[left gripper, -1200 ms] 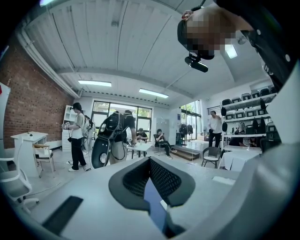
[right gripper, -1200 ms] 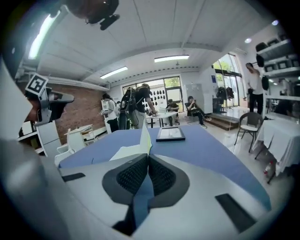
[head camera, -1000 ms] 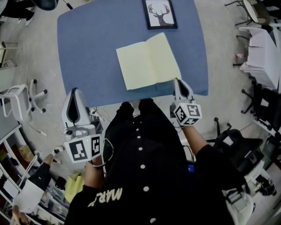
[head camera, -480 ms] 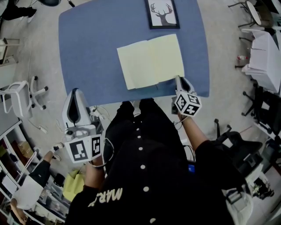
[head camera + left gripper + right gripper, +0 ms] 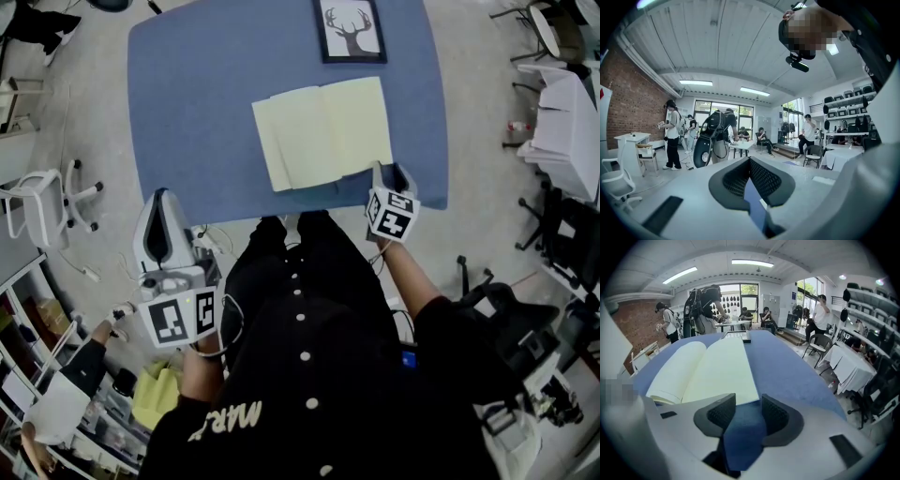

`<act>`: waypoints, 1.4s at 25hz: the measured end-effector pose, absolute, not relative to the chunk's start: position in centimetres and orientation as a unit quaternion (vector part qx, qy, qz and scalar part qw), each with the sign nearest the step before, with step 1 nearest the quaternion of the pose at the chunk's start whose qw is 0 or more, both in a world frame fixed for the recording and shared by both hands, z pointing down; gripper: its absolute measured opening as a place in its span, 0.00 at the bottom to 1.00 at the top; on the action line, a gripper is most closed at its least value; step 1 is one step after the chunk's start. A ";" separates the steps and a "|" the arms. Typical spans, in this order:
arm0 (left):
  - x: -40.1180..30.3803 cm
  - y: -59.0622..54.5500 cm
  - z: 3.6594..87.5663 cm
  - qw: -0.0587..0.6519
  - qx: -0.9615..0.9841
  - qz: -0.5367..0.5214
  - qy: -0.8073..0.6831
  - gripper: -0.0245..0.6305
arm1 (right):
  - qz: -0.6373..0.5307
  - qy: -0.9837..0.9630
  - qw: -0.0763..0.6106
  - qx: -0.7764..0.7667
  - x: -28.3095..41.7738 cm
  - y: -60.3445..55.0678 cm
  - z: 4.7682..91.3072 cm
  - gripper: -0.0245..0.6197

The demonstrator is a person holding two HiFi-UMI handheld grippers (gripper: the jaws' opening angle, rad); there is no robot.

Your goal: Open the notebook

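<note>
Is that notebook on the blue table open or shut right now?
Open. The notebook lies spread flat on the table, two pale pages showing either side of the middle fold.

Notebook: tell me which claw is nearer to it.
Right. The right claw, just opening and empty, is by the notebook's near right corner; the left claw is shut, off the table's near-left corner.

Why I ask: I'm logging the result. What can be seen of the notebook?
The notebook lies open and flat on the blue table, near its front edge, with a framed deer picture beyond it. Its pages look like blank pale-yellow paper; the left stack bulges slightly by the centre fold. The right gripper, whose jaws have just been opening, stands at its near right corner with only table between them.
</note>
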State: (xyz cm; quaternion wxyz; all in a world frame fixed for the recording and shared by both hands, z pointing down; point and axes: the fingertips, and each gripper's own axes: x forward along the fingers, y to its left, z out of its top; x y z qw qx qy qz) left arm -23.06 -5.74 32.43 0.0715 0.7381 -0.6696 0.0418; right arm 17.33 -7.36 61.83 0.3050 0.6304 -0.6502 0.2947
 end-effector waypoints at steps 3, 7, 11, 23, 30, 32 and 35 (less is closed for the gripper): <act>-23.1 -5.9 32.7 0.074 0.738 0.042 -0.669 0.04 | 0.235 -0.665 0.343 0.620 17.2 -7.7 61.5 0.34; -23.1 -6.2 32.8 0.075 0.739 0.042 -0.668 0.04 | 0.095 -0.691 0.412 0.586 15.9 -8.6 60.6 0.35; -22.8 -6.1 32.7 0.075 0.739 0.043 -0.668 0.04 | -0.006 -0.710 0.445 0.545 14.9 -9.0 59.7 0.33; -23.4 -5.9 32.7 0.074 0.736 0.041 -0.672 0.04 | 0.050 -0.816 0.335 0.469 8.7 -8.4 57.3 0.10; -23.2 -5.9 32.8 0.076 0.735 0.042 -0.672 0.04 | 0.036 -0.829 0.352 0.434 7.5 -7.6 57.9 0.07; -23.2 -5.9 32.8 0.077 0.735 0.043 -0.672 0.04 | 0.037 -0.837 0.353 0.415 6.6 -7.1 58.0 0.08; -22.7 -6.1 33.8 0.086 0.741 0.052 -0.664 0.04 | 0.058 -0.839 0.340 0.420 6.6 -7.6 58.0 0.10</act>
